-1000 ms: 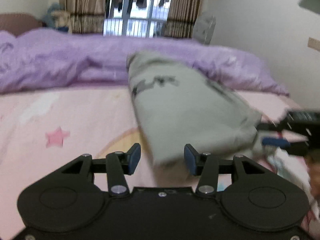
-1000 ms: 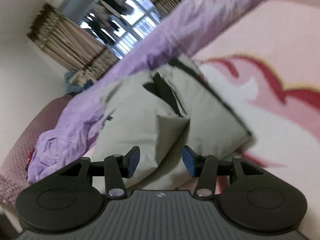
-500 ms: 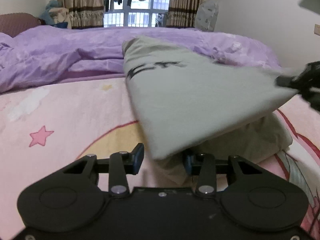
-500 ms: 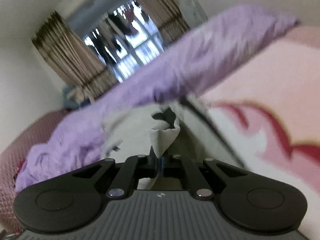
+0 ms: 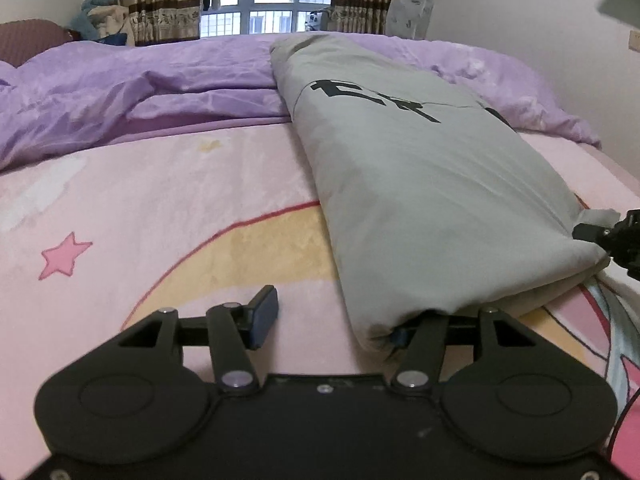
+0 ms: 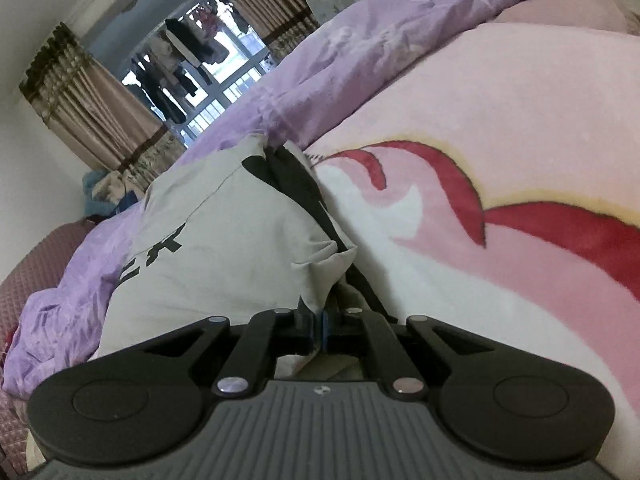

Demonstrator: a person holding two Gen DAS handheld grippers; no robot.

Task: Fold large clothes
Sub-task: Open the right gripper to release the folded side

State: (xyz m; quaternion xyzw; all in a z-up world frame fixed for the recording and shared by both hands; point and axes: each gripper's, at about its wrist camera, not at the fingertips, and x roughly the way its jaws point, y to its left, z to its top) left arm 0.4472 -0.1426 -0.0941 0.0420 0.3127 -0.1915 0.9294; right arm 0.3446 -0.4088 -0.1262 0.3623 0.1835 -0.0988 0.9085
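A grey garment (image 5: 420,200) with black lettering lies folded lengthwise on the pink patterned bed sheet (image 5: 160,220). My left gripper (image 5: 332,326) sits low at its near left corner, jaws opening. The left pad (image 5: 264,316) is bare. The right fingertip (image 5: 400,336) is tucked under the cloth's edge, and no cloth is pinched. My right gripper (image 6: 320,328) is shut on the near right corner of the grey garment (image 6: 224,256). The same right gripper (image 5: 612,236) shows at the right edge of the left wrist view.
A crumpled purple duvet (image 5: 120,92) runs across the far side of the bed, touching the garment's far end. Beyond it are curtains and a window (image 5: 264,0) with hanging laundry, plus a fan (image 5: 408,12). A white wall (image 5: 560,40) stands to the right.
The garment's lifted upper layer has come down flat onto the lower one. My right gripper shut on its corner and sank. My left jaws narrowed on the corner, then spread off it.
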